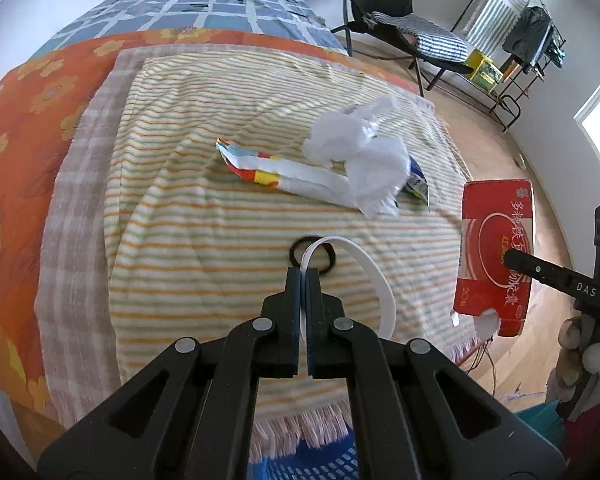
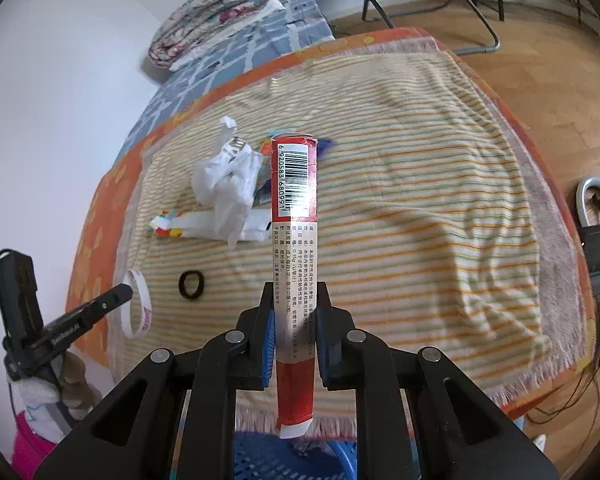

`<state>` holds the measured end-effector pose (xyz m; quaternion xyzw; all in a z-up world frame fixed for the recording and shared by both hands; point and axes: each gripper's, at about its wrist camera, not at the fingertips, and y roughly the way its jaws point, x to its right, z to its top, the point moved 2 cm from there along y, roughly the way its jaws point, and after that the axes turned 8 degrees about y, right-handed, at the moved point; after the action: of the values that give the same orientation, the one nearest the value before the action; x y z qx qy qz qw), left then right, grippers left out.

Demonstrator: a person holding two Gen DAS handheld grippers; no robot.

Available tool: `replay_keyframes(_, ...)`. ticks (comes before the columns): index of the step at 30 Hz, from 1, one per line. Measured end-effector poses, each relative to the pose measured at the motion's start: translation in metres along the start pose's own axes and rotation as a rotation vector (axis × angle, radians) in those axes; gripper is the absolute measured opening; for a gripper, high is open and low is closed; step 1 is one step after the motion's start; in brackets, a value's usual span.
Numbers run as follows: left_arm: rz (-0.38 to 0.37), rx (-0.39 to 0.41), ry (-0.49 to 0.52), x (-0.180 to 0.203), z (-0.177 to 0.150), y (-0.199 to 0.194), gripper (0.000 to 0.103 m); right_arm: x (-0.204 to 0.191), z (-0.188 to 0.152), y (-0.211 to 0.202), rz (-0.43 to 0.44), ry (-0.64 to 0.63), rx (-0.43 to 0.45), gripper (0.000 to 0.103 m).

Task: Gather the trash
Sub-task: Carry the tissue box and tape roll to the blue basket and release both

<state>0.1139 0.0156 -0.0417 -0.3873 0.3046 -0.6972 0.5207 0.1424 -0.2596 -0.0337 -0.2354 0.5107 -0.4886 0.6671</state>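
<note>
Pinching flattened red-white carton [image 2: 294, 216], barcode side up: right hand-held gripper [image 2: 295, 312]; left hand-held gripper [image 1: 304, 276] clamps white band [image 1: 370, 268].

Both claws clamped, left claw [image 1: 305, 276], right claw [image 2: 294, 300], seemingly tilted downward.

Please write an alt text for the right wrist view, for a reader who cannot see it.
The right gripper has its jaws shut on a flattened red and white cardboard box, held above a bed's yellow striped towel. On the towel lie a crumpled white plastic bag and a black hair-tie ring.
</note>
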Motion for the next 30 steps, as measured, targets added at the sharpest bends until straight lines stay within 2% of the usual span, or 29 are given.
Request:
replay_keyframes(8, 0.028, 0.037, 0.035, 0.023, -0.025, -0.027, 0.0, -0.008, -0.03, -0.026, -0.005, -0.097, 0.025, 0.015)
replay_keyframes(17, 0.039, 0.056, 0.065, 0.047, -0.064, -0.045, 0.0, -0.012, -0.067, -0.042, 0.007, -0.15, 0.009, 0.015)
replay_keyframes(30, 0.042, -0.021, 0.078, 0.065, -0.128, -0.032, 0.0, -0.021, -0.134, -0.04, 0.007, -0.243, -0.055, 0.015)
